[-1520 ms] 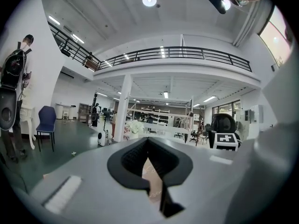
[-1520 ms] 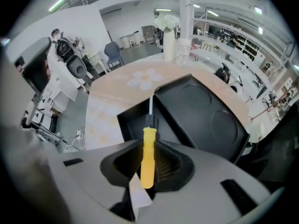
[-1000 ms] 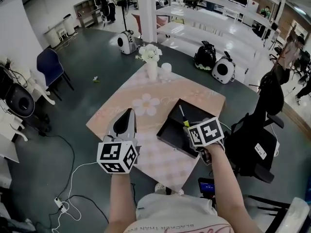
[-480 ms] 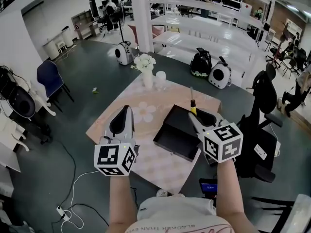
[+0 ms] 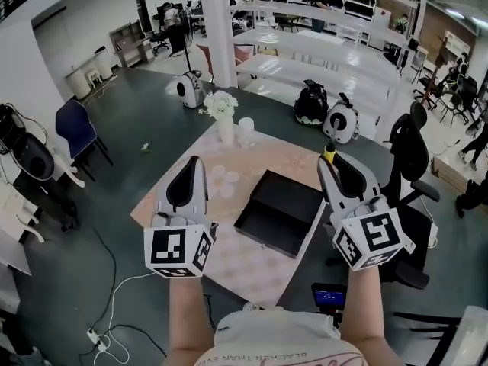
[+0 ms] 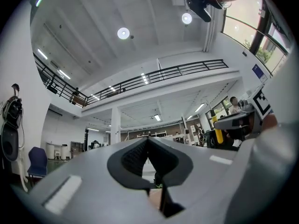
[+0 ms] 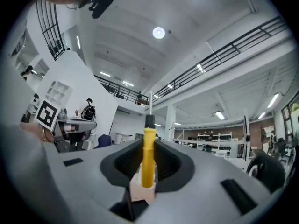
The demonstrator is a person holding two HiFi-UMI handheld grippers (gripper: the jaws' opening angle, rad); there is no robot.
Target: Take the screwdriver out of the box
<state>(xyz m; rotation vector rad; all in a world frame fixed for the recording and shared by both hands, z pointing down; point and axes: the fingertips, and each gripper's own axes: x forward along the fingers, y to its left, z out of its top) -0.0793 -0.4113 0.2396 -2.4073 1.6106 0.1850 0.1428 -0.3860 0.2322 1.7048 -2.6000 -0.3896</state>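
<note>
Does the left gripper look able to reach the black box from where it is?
Probably yes. The left gripper, empty, hangs above the table just left of the open box, nothing between them; the right gripper holds the screwdriver clear on the other side.

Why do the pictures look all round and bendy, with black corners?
Left gripper view: the wide-angle lens curves the railing and blackens the edges. Right gripper view: same bending, the lamp glares, the screwdriver stays sharp. Head view: bends less, no black corners.

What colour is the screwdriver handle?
Yellow, with a black collar; the screwdriver shows best in the right gripper view.
</note>
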